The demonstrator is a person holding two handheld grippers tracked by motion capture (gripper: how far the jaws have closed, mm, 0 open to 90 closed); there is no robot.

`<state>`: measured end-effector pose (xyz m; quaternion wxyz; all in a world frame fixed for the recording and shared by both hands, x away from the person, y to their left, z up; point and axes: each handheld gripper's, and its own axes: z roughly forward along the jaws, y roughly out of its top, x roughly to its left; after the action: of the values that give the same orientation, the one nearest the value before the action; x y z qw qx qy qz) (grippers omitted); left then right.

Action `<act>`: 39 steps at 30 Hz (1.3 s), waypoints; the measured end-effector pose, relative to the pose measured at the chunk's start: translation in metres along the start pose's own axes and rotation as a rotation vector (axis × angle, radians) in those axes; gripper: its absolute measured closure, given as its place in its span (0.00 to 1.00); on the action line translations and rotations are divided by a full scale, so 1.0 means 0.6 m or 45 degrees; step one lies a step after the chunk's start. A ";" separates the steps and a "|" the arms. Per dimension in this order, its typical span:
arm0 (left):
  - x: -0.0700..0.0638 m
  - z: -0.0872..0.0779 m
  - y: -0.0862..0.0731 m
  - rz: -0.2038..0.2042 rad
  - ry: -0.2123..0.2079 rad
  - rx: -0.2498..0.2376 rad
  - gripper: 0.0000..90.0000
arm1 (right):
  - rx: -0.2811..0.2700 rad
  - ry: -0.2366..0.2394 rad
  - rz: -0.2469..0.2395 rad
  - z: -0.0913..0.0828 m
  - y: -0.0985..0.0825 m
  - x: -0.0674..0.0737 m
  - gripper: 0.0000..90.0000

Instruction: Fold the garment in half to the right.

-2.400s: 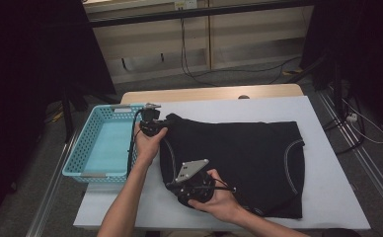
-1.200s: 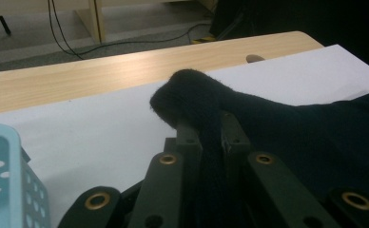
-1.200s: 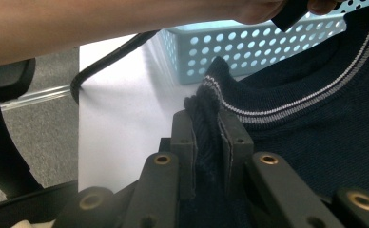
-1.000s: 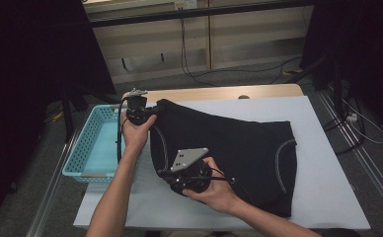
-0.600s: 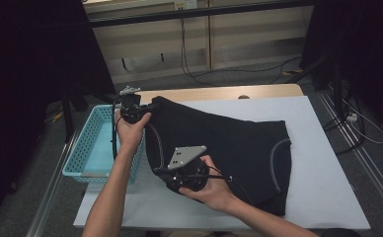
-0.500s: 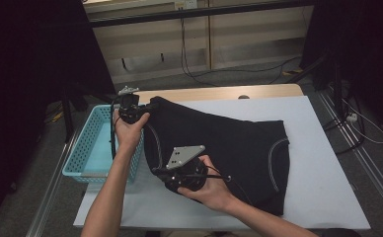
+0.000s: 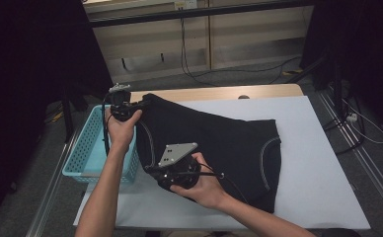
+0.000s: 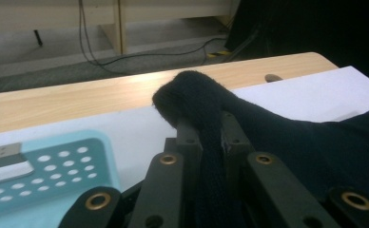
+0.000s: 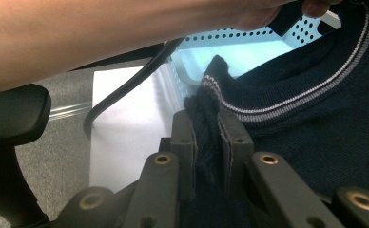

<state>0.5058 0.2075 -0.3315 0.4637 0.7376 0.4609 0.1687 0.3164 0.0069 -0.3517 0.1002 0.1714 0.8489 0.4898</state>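
Presently: black knitted garment (image 7: 219, 143), pale-striped trim, pinched tight by left tool (image 8: 206, 142) and right tool (image 9: 208, 137), drawn toward turquoise perforated basket (image 7: 88, 153).

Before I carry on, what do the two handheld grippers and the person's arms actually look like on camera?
Both are black two-jaw tools. The left gripper shows flat black jaw links with brass-coloured rivets, and a black cable trails from it. The right gripper has the same links and rivets, and in the high view carries a grey three-cornered plate dotted with small holes. The forearms are bare, no sleeves or gloves visible.
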 end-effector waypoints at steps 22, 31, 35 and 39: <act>0.019 -0.039 0.032 -0.004 0.048 -0.060 0.91 | -0.063 0.006 -0.014 0.016 0.050 0.005 0.88; 0.025 -0.053 0.035 0.005 0.070 -0.069 0.91 | -0.109 0.010 -0.013 0.007 0.063 0.008 0.88; 0.014 -0.037 0.028 0.004 0.053 -0.059 0.91 | -0.087 0.005 -0.007 0.007 0.048 0.007 0.88; 0.000 -0.025 0.029 0.036 0.044 -0.038 0.91 | -0.082 0.004 0.013 0.000 0.031 0.005 0.88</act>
<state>0.5048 0.2126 -0.3091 0.4642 0.7340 0.4559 0.1946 0.3175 0.0168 -0.3354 0.1019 0.1717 0.8319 0.5177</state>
